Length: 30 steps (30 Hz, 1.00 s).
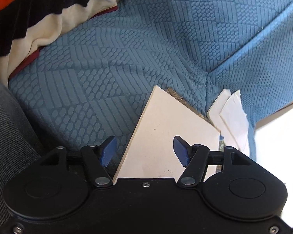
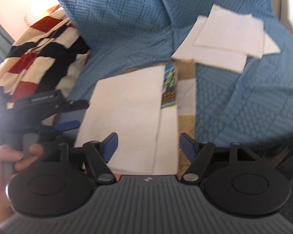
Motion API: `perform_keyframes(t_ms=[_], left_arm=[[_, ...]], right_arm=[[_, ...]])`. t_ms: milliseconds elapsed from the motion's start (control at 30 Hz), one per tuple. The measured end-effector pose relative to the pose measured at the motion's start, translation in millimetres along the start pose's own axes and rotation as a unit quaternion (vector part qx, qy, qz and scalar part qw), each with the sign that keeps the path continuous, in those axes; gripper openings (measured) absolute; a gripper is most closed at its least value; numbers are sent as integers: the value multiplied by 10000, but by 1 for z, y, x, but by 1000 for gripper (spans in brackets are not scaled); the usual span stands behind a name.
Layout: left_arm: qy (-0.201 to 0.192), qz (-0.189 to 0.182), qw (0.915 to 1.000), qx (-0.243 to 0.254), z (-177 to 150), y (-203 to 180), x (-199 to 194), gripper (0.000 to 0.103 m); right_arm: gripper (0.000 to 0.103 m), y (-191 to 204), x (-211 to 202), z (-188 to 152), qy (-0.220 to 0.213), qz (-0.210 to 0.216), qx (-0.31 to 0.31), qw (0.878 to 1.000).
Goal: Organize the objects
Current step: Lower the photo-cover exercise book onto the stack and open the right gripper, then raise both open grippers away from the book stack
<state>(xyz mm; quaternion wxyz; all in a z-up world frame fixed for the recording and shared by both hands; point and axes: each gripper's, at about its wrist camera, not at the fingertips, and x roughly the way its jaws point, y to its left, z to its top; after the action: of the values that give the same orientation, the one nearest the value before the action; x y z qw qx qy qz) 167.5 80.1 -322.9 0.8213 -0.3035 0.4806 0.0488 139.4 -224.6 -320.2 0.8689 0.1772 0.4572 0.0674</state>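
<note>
Both sets of fingers are standing apart right now with nothing pinched in them, so we reckon we're in the gap between one placement and the next pick.

Nearest first: the left gripper [image 1: 144, 150] has its blue pads spread, and the white board [image 1: 166, 132] sits right under the gap between them, one edge running close past the left pad. No pad is pressing on it as far as we can tell. From the other side, the right gripper [image 2: 147, 146] is just as wide, hovering over the same pile: the white board [image 2: 130, 105] on top, a colourful printed sheet [image 2: 169, 85] peeking out along its right edge, and a tan woven-looking mat [image 2: 185, 120] under the lot. The left gripper [image 2: 68, 125] shows up off to the left of the right fingers, held in the person's hand [image 2: 19, 156].

Further out beyond the fingers, a loose bunch of white papers [image 2: 228, 37] lies skewed on the blue quilted bedspread [image 2: 127, 19], well apart from the main pile. The striped cushion [image 2: 39, 58] sits far off to the left.

Our guess for the next move: reach past the pile to those stray papers, get a thin edge between the pads, and bring them over. Flat paper on soft fabric is fiddly, so a low angle and a slow close probably help.
</note>
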Motion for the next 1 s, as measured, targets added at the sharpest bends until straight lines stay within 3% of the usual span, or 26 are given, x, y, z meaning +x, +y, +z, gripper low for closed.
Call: perform_keyframes(t_ms=[233, 467, 767, 1000], left_arm=[[153, 146, 9997, 153, -4, -2, 11, 62], [345, 163, 9990, 215, -7, -1, 21, 62], [510, -42, 9981, 339, -15, -6, 24, 60], [552, -138, 9966, 596, -24, -14, 19, 52]], right_arm=[[72, 0, 32, 3, 74, -441, -80, 9990], [70, 6, 41, -2, -7, -278, -27, 9996], [54, 11, 40, -4, -42, -465, -44, 9989], [36, 15, 33, -6, -90, -584, -173, 9981]])
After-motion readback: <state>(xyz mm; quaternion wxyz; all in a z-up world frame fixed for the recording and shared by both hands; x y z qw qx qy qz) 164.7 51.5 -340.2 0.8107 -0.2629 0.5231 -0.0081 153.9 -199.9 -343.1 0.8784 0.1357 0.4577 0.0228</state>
